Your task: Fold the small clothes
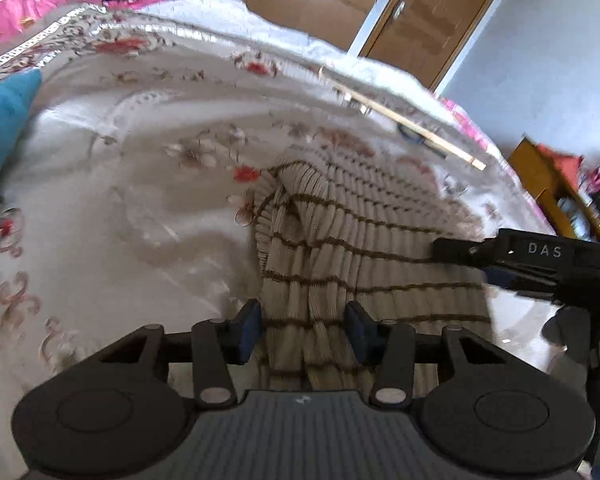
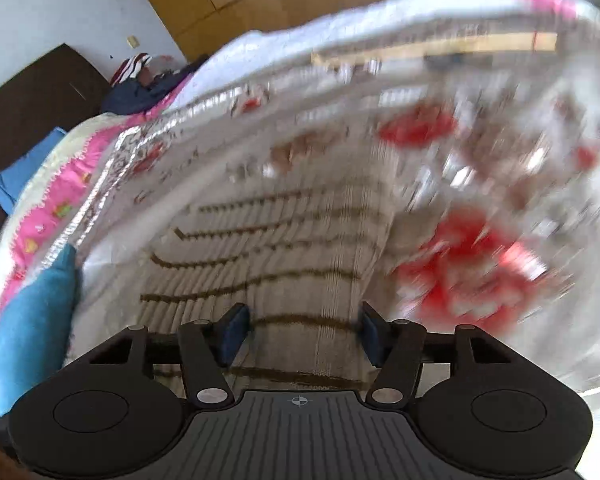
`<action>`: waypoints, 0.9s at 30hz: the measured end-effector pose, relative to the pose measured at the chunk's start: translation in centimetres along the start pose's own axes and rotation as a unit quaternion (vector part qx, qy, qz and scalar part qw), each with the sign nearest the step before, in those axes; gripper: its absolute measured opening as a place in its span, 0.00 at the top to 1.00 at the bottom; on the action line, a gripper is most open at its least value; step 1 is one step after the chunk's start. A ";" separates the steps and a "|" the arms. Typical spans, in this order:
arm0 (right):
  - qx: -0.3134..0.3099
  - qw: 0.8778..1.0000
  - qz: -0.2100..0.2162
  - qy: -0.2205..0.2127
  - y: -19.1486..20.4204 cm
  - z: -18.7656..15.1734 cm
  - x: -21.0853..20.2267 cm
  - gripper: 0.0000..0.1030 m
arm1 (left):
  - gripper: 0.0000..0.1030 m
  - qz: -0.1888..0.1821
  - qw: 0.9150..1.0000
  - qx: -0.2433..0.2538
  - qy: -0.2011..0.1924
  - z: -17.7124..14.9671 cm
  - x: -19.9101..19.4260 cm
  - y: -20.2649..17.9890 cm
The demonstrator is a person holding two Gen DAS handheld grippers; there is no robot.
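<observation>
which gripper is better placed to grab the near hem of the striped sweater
Left, narrowly. The left gripper has a raised fold of the striped sweater between its open jaws. The right gripper straddles flat fabric in a blurred view.

A bed [image 1: 120,208] with a white flowered cover is seen in daylight. Behind the bed, brown wood doors [image 1: 432,20] & a pale wall [image 1: 540,72] are seen. A wood shelf [image 1: 540,176] stands right of the bed. A dark headboard [image 2: 32,92] is seen at the bed's left end.
</observation>
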State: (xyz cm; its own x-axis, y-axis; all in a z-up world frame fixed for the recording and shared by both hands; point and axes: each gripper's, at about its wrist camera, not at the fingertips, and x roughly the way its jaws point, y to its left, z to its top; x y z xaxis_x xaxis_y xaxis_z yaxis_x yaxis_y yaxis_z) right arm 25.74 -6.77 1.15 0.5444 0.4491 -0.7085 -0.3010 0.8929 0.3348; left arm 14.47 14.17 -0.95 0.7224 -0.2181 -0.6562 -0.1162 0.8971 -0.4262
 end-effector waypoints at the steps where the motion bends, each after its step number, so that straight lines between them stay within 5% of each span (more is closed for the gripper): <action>1: -0.024 0.999 -0.017 -0.019 0.9 0.3 -1.4 0.42 | 0.45 0.004 1.000 -0.001 -0.010 -0.3 -0.7 0.1; 4: -0.055 0.998 -0.003 -0.038 3.9 0.7 -2.9 0.40 | 0.45 0.007 1.000 -0.009 -0.027 -1.2 -1.6 0.7; 10: -0.125 0.991 -0.007 0.039 11.6 -0.3 4.3 0.40 | 0.43 -0.011 0.999 -0.031 -0.018 -2.8 -1.6 2.3; 11: -0.130 0.990 -0.022 0.043 12.1 -0.5 5.5 0.44 | 0.42 -0.013 0.999 -0.027 -0.021 -2.8 -1.6 2.4; 12: -0.147 0.987 -0.047 0.033 12.6 -0.8 6.4 0.63 | 0.41 -0.012 0.999 -0.023 -0.020 -2.8 -1.4 2.5; 13: -0.158 0.985 -0.068 0.024 12.8 -0.9 6.8 0.67 | 0.41 -0.013 1.000 -0.022 -0.018 -2.8 -1.2 2.5; 15: -0.138 0.988 -0.061 0.034 12.5 -0.4 7.0 0.83 | 0.41 -0.023 0.999 -0.022 -0.014 -2.8 -1.1 2.7; 20: -0.124 0.992 -0.005 0.010 14.6 -0.1 4.0 0.84 | 0.41 -0.040 0.999 -0.033 -0.010 -2.7 -0.9 3.3; 24: -0.119 0.991 -0.024 0.052 14.2 -1.1 8.8 0.83 | 0.41 -0.031 0.999 -0.029 -0.005 -3.0 -0.8 3.3; 27: -0.096 0.994 -0.003 0.054 14.3 -0.4 8.8 0.71 | 0.40 -0.025 0.999 -0.023 -0.014 -3.1 -1.5 2.9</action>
State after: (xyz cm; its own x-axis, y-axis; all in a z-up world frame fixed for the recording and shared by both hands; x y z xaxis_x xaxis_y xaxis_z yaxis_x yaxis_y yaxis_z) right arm 25.91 9.90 -0.51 0.4631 0.4292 -0.7754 -0.4470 0.8686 0.2138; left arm 10.95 15.92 -3.18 0.7471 -0.2508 -0.6155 -0.1096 0.8669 -0.4863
